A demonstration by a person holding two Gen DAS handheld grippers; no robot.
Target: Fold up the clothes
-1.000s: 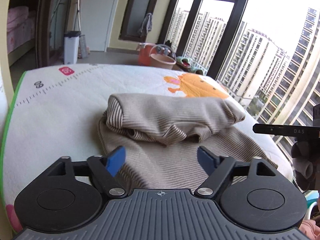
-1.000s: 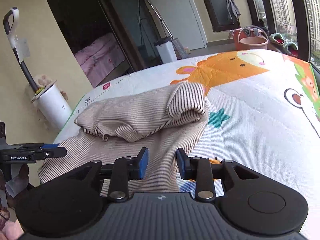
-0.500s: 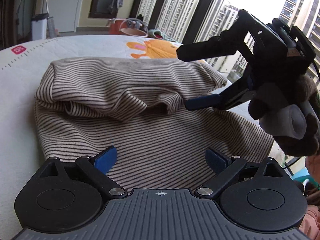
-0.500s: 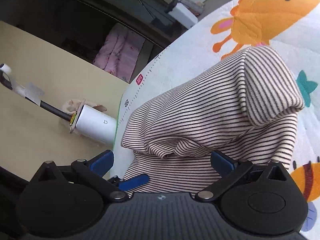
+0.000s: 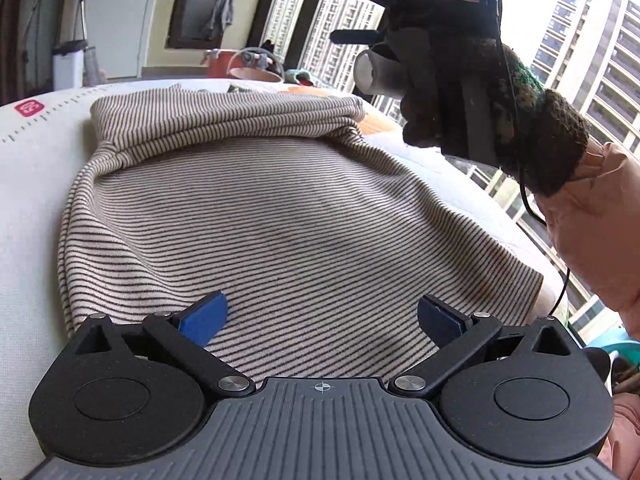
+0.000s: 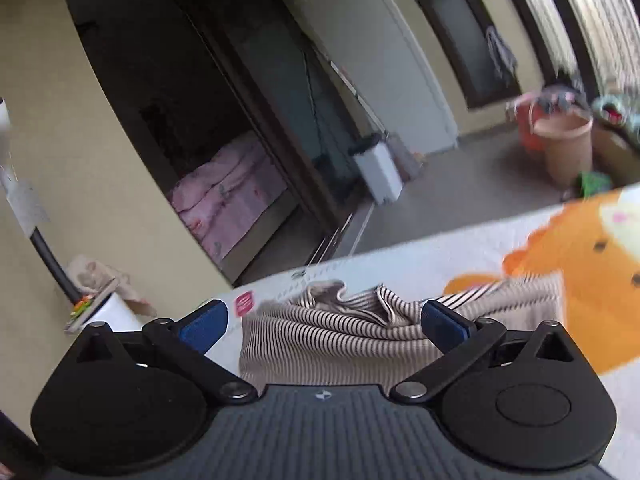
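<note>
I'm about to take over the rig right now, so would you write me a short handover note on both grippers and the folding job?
Left gripper: jaws opening, nothing between the pads, low over the near half of the striped garment.
Right gripper: open and empty, raised above the far fold, pointing across the mat.
Garment: flat on the cartoon-print mat, its far part folded back toward you into a rumpled roll.
Done: one fold laid over, both grippers free of the cloth.
Left: tidy that fold, then probably bring the near edge or the sides over to finish.
</note>
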